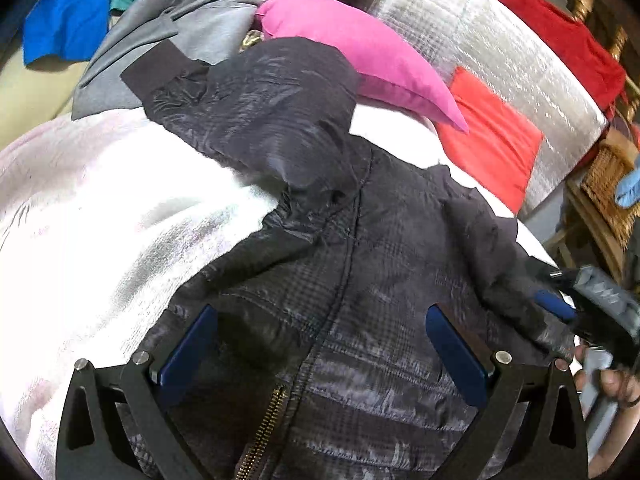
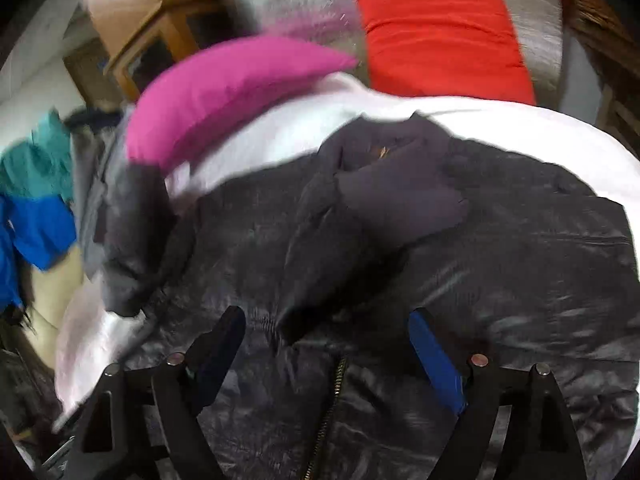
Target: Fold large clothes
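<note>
Both grippers, left gripper and right gripper, hover jaws apart over the black jacket; a pink pillow lies beyond.

Silver quilted backrest, wooden cabinet, wicker furniture alongside
</note>
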Demonstrator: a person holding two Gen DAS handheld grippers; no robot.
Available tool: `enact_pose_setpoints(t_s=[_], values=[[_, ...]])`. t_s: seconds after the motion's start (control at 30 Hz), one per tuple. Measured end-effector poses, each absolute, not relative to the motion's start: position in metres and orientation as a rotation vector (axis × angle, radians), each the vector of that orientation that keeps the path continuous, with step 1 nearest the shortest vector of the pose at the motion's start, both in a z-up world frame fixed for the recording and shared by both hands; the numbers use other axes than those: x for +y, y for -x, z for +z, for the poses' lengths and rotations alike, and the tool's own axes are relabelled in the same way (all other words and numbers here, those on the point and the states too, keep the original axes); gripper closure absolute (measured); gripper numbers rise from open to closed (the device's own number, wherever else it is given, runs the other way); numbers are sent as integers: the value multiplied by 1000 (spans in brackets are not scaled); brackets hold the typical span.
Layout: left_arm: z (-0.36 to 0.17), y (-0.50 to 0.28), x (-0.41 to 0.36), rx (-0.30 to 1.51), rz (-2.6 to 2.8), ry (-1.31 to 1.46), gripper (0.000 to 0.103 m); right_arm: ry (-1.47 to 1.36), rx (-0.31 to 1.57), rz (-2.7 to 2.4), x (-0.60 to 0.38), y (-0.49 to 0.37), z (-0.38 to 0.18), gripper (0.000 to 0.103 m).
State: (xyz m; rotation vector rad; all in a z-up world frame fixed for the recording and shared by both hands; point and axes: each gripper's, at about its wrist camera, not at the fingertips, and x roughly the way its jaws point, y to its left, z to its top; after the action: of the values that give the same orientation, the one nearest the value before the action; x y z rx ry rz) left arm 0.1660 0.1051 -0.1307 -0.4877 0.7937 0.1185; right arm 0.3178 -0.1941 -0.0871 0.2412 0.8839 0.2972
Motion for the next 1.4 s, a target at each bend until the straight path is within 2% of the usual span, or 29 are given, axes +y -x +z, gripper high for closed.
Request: enact_pose_setpoints(t_s=[0.13, 0.2, 0.33, 0.57, 0.73, 0.83, 1.0, 1.27, 1.4], values=[[-129, -166, 107, 789, 117, 510, 0, -526, 859, 275, -246, -322, -74, 13], [-127, -167, 107, 785, 115, 506, 0, -679, 902, 258, -257, -334, -93, 13], [-128, -167, 109, 785, 119, 513, 0, -783, 952, 267, -247, -354, -117, 13], [-128, -168, 113, 775, 121, 527, 0, -701, 992, 275, -205, -391, -132, 14], [-129, -170, 116, 775, 132, 540, 0, -463, 915, 599, -122, -375, -87, 15], [-129, -169, 117, 772, 135, 537, 0, -429, 899, 615, -114, -360, -78, 15], [-129, -168, 116, 771, 144, 527, 0, -490, 912, 502, -165, -336, -93, 15], [-128, -169, 110, 757, 122, 518, 0, -849, 845, 337, -307, -238, -125, 15], [-124, -185, 100, 823, -12, 580, 0, -961, 839, 291, -346, -225, -146, 15]])
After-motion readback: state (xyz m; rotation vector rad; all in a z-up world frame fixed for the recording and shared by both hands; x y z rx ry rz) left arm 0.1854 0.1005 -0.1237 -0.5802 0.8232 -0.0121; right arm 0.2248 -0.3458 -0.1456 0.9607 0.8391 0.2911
